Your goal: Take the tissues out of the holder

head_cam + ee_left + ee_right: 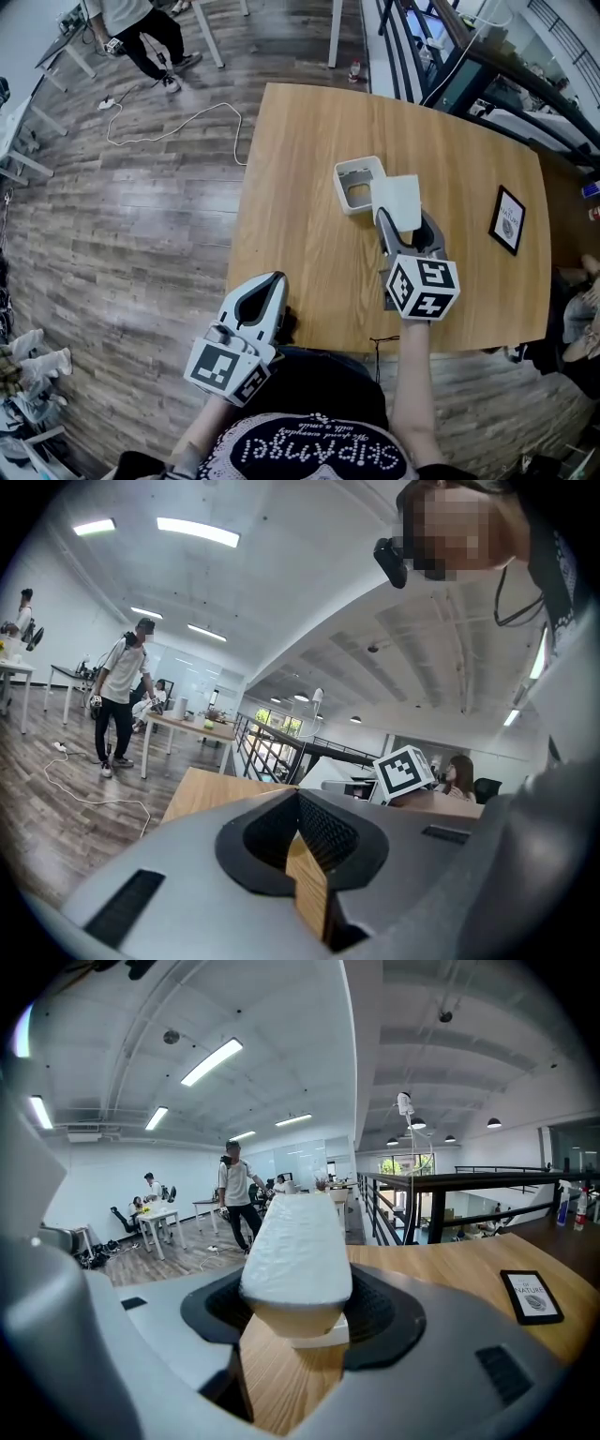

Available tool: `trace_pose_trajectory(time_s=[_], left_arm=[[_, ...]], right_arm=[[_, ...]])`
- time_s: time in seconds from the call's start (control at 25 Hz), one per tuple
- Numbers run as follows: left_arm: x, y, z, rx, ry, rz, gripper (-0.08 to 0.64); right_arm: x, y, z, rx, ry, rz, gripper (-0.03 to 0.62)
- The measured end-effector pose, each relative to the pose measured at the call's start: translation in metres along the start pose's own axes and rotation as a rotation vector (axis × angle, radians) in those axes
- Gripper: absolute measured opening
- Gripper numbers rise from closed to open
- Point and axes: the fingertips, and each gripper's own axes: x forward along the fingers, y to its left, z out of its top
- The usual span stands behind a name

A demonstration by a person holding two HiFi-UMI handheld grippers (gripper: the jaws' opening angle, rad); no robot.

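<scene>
Tissues [400, 200]: a white stack is recorded clamped between the jaws of the right gripper [405, 223], outside the opening of the holder [359, 184]. The holder stands on the wooden table [300, 216] at the stack's 10 o'clock in the head view. Whether stack and holder touch cannot be told there, as the stack overlaps the holder's right edge. In the right gripper view the stack is seen end-on, with the pads pressed against both flanks. Only a white sliver of the holder is shown beneath it, the rest being hidden by the stack. The holder's open top and side cut-out are shown in the head view alone. A framed card [507, 219] is noted at the stack's 3 o'clock, its print too small to read there. The left gripper [275, 281] is held over the table's near edge, at the holder's 7 o'clock. Its jaw tips are seen together with nothing between them, and only a strip of tabletop shows behind.
</scene>
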Motion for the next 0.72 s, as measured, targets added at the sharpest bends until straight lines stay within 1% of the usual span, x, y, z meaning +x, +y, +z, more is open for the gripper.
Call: trace_pose_trajectory(time_s=[0.16,0.44,0.64,0.72], left_arm=[[-0.004,0.000,0.001,0.005,-0.006,-0.012,0.005],[-0.006,-0.002,0.009,0.024,-0.025,-0.036,0.005],[-0.005,-0.004,0.014,0.033,-0.036,-0.045,0.005],[-0.006,-0.002,0.016,0.037,-0.036,-0.042,0.005]], right_arm=[[-0.017,0.009,0.001,0.006,-0.019,0.001,0.269],[-0.037,0.022,0.014,0.011,-0.062,0.006,0.269],[-0.051,0.027,0.015,0.006,-0.073,0.020,0.270],[-0.057,0.030,0.010,0.002,-0.062,0.023,0.269]])
